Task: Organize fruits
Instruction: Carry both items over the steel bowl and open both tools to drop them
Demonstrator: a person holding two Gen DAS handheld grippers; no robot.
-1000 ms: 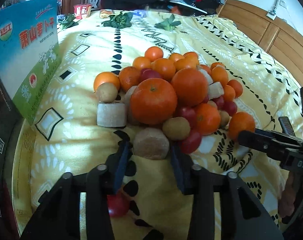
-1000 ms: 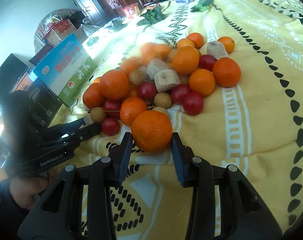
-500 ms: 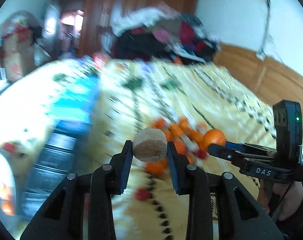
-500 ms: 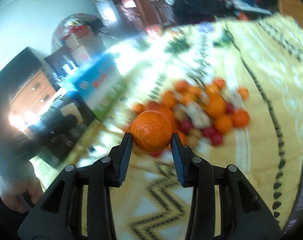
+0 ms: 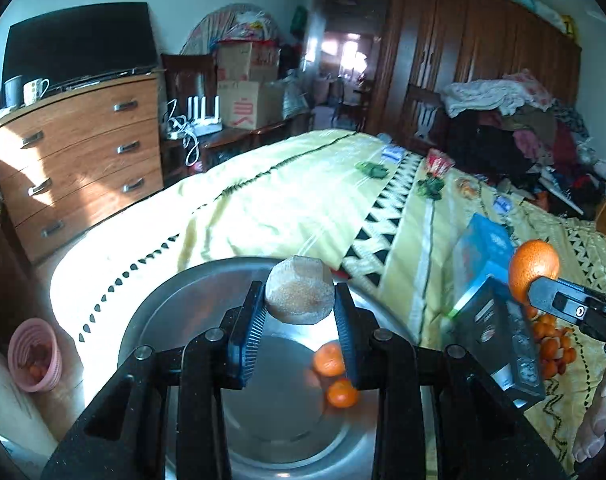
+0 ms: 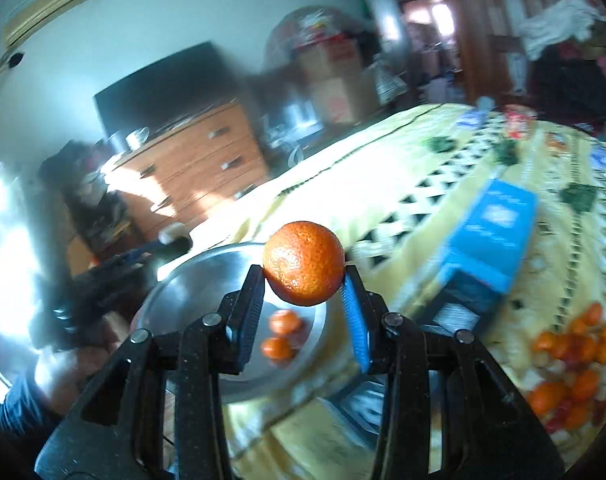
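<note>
Now we hold a brown, rough-skinned fruit (image 5: 300, 296) pinched in our left gripper (image 5: 301, 322) above the metal basin (image 5: 171, 312), while our right gripper (image 6: 303, 308) clamps an orange (image 6: 304, 263) near its rim. We should lower each low before letting go, clear of the two small oranges (image 5: 335, 376) inside, so nothing bounces out.

Right gripper (image 6: 303, 280) pinches an orange (image 6: 303, 263) above a steel bowl (image 6: 191, 284) holding two tangerines (image 6: 281, 334).
</note>
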